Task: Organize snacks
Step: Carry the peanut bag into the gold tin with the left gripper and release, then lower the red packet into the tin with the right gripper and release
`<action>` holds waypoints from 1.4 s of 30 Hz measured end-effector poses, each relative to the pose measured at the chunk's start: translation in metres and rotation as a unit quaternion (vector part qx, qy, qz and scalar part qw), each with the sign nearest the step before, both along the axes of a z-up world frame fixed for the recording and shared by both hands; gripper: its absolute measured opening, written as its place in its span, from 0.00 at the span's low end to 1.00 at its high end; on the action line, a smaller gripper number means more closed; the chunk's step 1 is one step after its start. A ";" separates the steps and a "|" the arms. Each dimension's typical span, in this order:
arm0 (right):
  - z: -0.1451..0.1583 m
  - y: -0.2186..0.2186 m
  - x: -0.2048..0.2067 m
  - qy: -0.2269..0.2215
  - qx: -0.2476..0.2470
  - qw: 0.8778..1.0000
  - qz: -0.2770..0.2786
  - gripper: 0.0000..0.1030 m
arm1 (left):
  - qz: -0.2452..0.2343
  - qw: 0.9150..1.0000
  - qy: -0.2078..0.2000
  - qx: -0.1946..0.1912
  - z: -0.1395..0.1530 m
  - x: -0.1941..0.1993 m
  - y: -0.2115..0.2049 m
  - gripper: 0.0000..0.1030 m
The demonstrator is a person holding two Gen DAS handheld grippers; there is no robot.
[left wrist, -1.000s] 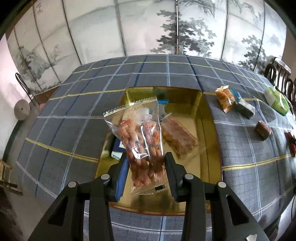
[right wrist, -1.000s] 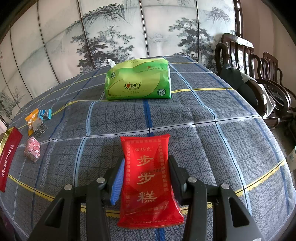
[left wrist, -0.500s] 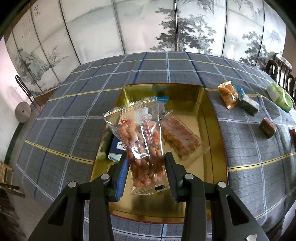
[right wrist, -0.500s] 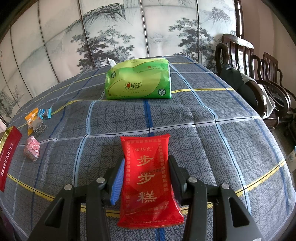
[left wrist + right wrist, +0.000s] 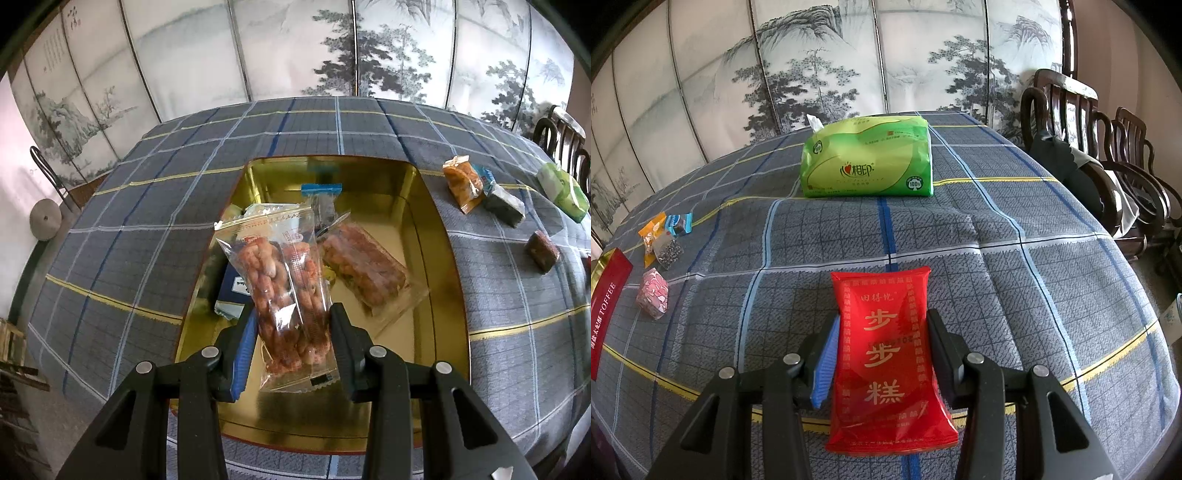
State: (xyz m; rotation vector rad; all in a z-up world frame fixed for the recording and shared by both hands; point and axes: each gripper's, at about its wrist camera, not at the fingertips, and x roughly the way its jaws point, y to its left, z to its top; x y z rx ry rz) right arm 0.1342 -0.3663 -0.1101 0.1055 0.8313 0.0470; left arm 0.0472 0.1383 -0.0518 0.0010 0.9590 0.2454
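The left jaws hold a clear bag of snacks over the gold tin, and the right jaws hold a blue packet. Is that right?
Not quite. The packet in the right gripper is red with gold writing, not blue; the right wrist view shows it. The rest is right: the left gripper holds the clear bag over the gold tin.

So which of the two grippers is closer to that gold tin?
Left. The left gripper hangs right over the gold tin, clamped on a clear snack bag. The right gripper holds a red packet farther along the table; in its view the tin is only a sliver at the left edge.
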 end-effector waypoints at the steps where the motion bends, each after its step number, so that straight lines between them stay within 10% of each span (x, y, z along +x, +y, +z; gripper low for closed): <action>1: 0.000 0.000 0.000 0.000 -0.001 1.000 0.000 0.44 | 0.000 1.000 0.000 0.001 0.000 0.000 0.000 0.34; 23: 0.000 0.001 0.000 0.001 -0.002 1.000 -0.001 0.44 | 0.003 1.000 0.004 0.016 -0.010 0.002 0.002 0.37; 32: 0.000 0.002 0.001 0.001 -0.003 1.000 -0.001 0.44 | 0.011 0.999 -0.014 0.041 -0.003 -0.001 0.001 0.60; 42: 0.002 0.003 0.004 0.020 -0.013 1.000 -0.008 0.44 | 0.023 0.997 -0.034 0.058 0.011 -0.010 0.007 0.63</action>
